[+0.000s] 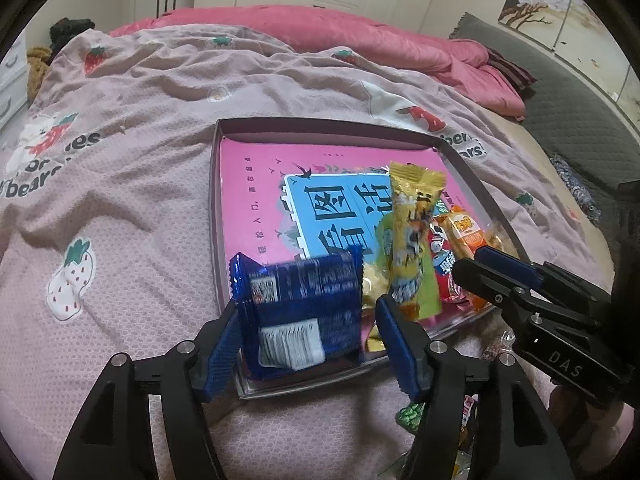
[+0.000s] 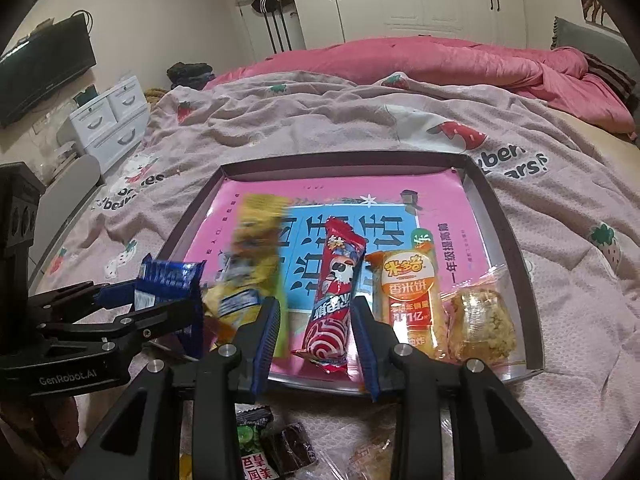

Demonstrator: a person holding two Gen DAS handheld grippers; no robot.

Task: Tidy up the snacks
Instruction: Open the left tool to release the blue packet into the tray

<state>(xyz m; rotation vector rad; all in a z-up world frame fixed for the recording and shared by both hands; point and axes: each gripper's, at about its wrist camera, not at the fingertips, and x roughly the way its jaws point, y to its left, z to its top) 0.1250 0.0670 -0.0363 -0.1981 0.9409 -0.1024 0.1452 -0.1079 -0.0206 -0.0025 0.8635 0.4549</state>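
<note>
A shallow dark-rimmed tray (image 1: 320, 124) (image 2: 344, 158) with a pink printed sheet inside lies on the bed. My left gripper (image 1: 308, 302) (image 2: 168, 300) is open around a blurred blue snack packet (image 1: 296, 312) (image 2: 168, 276) at the tray's near left corner; a gap shows beside its right pad. My right gripper (image 2: 315, 300) (image 1: 468, 264) is open around a red snack packet (image 2: 332, 300) (image 1: 444, 264) that lies in the tray. A blurred yellow packet (image 2: 256, 260) (image 1: 412, 240) is between the two. An orange rice-cracker packet (image 2: 408, 296) and a clear-wrapped cake (image 2: 480, 320) lie to the right.
Several loose snacks, among them a green packet (image 2: 250, 432) and a dark brown one (image 2: 294, 448), lie on the strawberry-print sheet (image 1: 120, 200) in front of the tray. A pink quilt (image 2: 440, 60) is heaped at the back. White drawers (image 2: 108, 120) stand left of the bed.
</note>
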